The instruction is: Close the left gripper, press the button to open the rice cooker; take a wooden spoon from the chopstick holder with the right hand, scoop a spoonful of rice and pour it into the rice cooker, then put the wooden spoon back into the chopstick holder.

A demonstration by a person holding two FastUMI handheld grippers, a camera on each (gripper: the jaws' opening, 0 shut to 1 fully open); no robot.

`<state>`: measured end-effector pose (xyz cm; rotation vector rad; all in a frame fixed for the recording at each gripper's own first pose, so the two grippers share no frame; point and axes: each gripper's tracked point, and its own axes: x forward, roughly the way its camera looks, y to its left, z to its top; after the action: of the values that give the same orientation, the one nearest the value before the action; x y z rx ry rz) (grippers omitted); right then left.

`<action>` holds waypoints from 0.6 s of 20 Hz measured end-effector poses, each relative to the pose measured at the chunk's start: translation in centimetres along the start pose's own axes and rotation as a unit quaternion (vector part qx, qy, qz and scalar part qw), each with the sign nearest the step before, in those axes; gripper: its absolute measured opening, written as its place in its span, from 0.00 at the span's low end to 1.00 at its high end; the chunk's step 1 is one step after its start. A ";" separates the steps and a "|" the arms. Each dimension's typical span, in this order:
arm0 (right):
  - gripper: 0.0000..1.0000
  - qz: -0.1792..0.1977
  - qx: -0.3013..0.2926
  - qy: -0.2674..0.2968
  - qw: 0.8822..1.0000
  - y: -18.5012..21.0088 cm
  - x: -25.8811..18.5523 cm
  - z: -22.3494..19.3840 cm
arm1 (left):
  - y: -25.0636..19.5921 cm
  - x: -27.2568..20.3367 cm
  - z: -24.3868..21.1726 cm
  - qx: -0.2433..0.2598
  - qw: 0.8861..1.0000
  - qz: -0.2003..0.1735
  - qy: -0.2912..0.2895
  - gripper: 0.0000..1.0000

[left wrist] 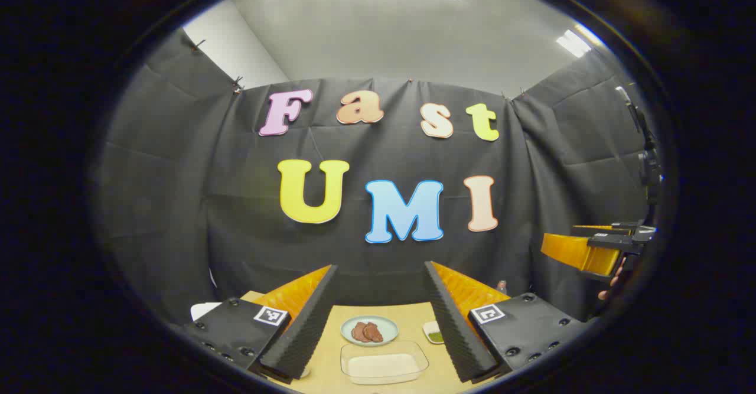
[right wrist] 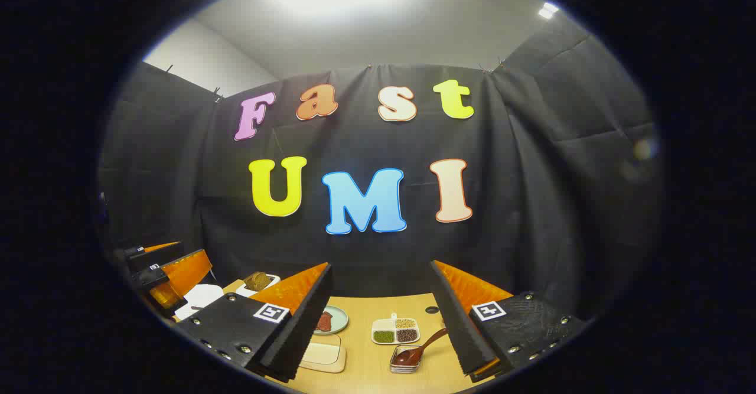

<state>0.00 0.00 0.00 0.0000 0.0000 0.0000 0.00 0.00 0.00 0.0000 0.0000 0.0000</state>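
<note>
Nearest the lens in the left gripper view, the left gripper (left wrist: 381, 314) is held with its jaws spread wide and nothing between them; it is raised above the table (left wrist: 331, 373) and aimed level at the booth wall. Closing it for the button press is judged not yet done. Below the gap a clear container of rice (left wrist: 384, 361) is seen, with a plate of brown food (left wrist: 370, 330) just behind it.

In the right gripper view, the right gripper (right wrist: 381, 317) is likewise wide and empty. A wooden spoon (right wrist: 420, 349) is seen resting with its bowl in a small clear holder (right wrist: 406, 360), handle leaning toward the right finger, presumably for ready pick-up. A divided dish of grains (right wrist: 394, 331) stands just behind. The rice cooker cannot be identified with confidence.

The table is pale wood; black cloth encloses the booth under ceiling lights.
</note>
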 end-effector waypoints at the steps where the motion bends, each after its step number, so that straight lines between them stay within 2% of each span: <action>1: 0.97 0.005 0.002 0.000 1.000 0.1 0.1 0.1 | -0.2 -0.1 0.1 -0.002 1.000 0.003 0.002 0.97; 7: 0.97 0.041 0.010 -0.009 0.999 0.1 0.7 0.8 | 1.0 -0.4 -0.3 -0.001 0.999 0.035 0.001 0.97; 10: 0.97 0.038 0.008 -0.014 0.999 -0.8 1.6 1.3 | 1.6 -0.7 0.2 -0.007 0.999 0.042 -0.009 0.96; 12: 0.97 0.017 -0.005 -0.014 1.000 -1.7 2.0 1.8 | 1.8 -0.5 0.9 -0.002 0.999 0.034 -0.015 0.97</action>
<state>1.98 -1.68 1.80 -0.0104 -0.0277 0.0331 -0.51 1.82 0.88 -0.0033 -0.0290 0.0683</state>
